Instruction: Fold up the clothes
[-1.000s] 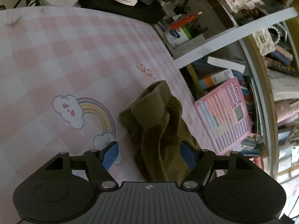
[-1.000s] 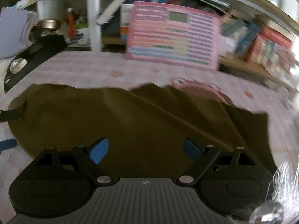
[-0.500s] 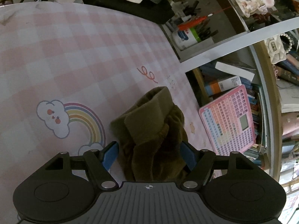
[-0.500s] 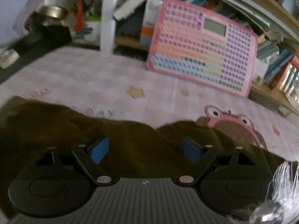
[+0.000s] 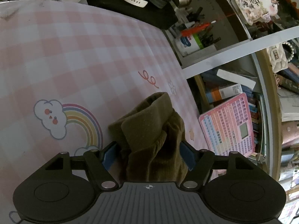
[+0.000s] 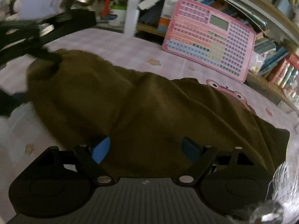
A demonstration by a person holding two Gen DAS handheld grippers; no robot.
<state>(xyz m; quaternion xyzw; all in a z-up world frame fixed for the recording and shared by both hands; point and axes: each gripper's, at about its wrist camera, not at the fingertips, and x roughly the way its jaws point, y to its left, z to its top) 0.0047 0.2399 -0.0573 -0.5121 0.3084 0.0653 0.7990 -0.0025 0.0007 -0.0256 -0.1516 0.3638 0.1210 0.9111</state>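
Observation:
An olive-brown garment (image 5: 149,130) lies bunched on the pink checked table cover (image 5: 74,56). In the left wrist view its rumpled end runs between the fingers of my left gripper (image 5: 148,155), whose jaws stand open around it. In the right wrist view the garment (image 6: 130,102) spreads wide across the cover, and my right gripper (image 6: 145,149) is open just above its near edge. The left gripper (image 6: 22,56) shows dark and blurred at the garment's far left end.
A pink toy keyboard (image 6: 209,43) leans against the shelf at the table's far edge; it also shows in the left wrist view (image 5: 229,127). Shelves with books (image 5: 224,87), a pen cup (image 5: 188,43) and a black case (image 5: 130,5) border the table.
The left gripper has moved forward over the bunched end, so the cloth now sits between its fingers. The right gripper's view has shifted and lifted, showing more of the spread garment.

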